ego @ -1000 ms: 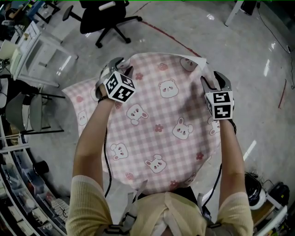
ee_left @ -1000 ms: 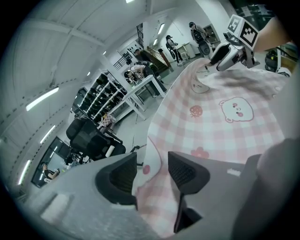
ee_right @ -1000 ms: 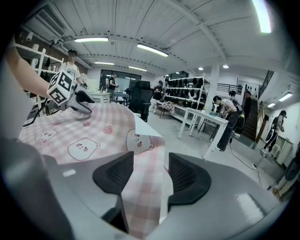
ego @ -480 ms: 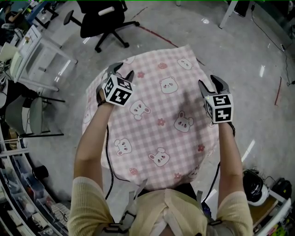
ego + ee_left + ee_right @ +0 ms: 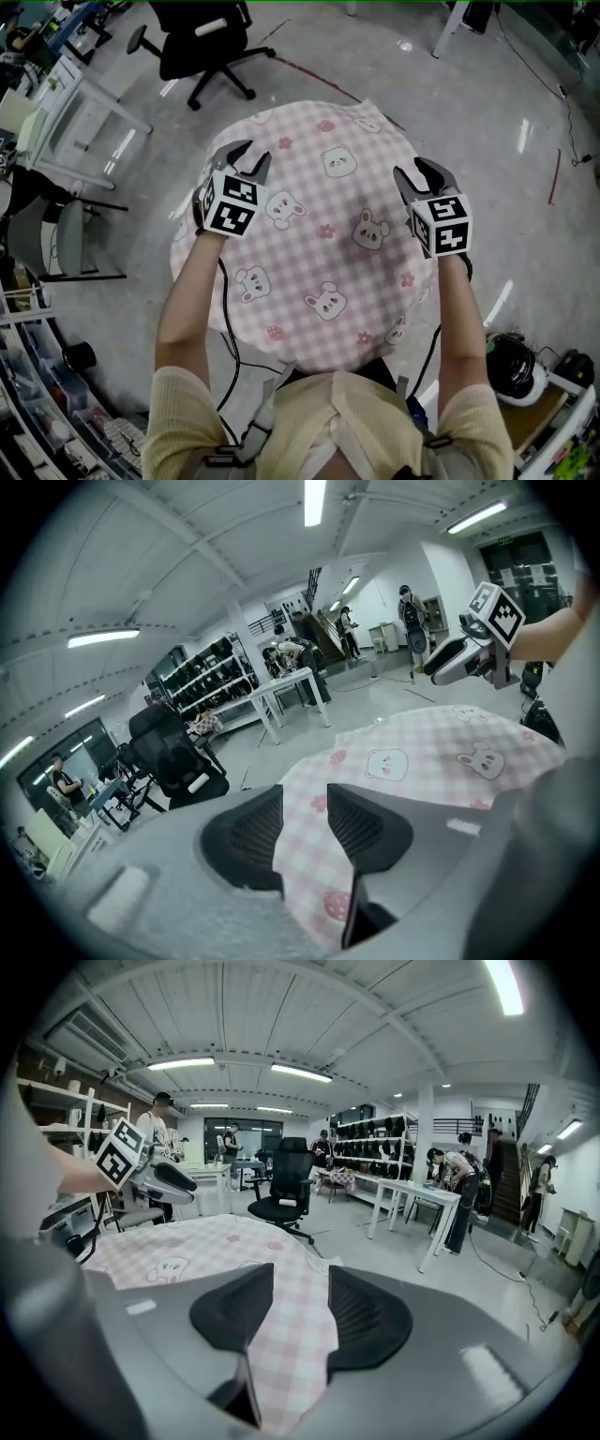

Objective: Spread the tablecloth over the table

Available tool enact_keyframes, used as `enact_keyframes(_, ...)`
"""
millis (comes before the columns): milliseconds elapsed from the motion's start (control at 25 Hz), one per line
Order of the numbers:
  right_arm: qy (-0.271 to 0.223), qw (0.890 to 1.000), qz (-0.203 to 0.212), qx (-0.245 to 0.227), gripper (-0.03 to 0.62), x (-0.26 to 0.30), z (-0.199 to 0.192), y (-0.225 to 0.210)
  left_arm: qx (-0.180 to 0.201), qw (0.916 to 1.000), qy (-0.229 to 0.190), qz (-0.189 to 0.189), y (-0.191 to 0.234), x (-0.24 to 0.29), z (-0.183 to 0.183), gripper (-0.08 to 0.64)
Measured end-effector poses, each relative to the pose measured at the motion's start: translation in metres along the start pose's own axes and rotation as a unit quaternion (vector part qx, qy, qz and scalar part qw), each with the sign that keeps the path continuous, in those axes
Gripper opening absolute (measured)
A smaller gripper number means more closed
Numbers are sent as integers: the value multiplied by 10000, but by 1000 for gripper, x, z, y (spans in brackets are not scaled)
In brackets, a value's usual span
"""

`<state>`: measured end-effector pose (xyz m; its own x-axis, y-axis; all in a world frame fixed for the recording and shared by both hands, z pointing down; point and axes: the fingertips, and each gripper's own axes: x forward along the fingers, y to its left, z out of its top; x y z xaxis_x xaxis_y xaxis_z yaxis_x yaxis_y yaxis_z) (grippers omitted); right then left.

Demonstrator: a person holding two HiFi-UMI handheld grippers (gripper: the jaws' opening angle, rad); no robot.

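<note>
A pink checked tablecloth (image 5: 328,253) printed with bears and rabbits lies draped in a rounded shape over the table in front of me, hiding the tabletop. My left gripper (image 5: 248,155) hovers over its far left part and my right gripper (image 5: 411,169) over its far right edge. Both sets of jaws are closing but still stand apart. In the left gripper view the cloth (image 5: 422,752) shows through the gap of the left gripper (image 5: 303,794). The right gripper view shows the cloth (image 5: 187,1241) in the same way under the right gripper (image 5: 300,1274). No pads press on the fabric.
A black office chair (image 5: 202,37) stands on the grey floor beyond the table. A white cart (image 5: 75,112) and a grey chair (image 5: 56,234) are at the left. A round black object (image 5: 511,366) sits on the floor at lower right. Several people stand far off.
The cloth has settled from a billowing sheet with loose corners into a rounded drape. Both grippers have drawn back and up a little, and their jaws have narrowed.
</note>
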<state>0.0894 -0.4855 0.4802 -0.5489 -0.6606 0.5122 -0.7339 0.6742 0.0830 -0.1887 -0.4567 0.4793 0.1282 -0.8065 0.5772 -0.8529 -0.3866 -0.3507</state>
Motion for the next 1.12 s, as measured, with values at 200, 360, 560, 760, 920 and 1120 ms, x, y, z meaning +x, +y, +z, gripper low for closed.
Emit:
enact_keyframes(200,-167,9998,-32,103,157,-23,3,14,-342,9993,-145,-89,-16,-26,1,147)
enact_keyframes(360,-276,9995,112,136,143,-34,11,38,-512,9982,-314,-47,-23,-48,5,136)
enact_keyframes(560,-339,9993,59,156,129,-58,20,55,-923,9937,-632,-83,-27,-91,14,114)
enact_keyframes(760,-546,9968,28,590,102,-80,24,69,-1227,9891,-793,-172,-37,-127,13,75)
enact_keyframes(920,-636,9950,18,767,81,-94,24,81,-1559,9836,-883,-201,-48,-149,9,55)
enact_keyframes(1120,-654,9939,27,892,32,-113,19,91,-1728,9812,-814,-265,-63,-163,-2,8)
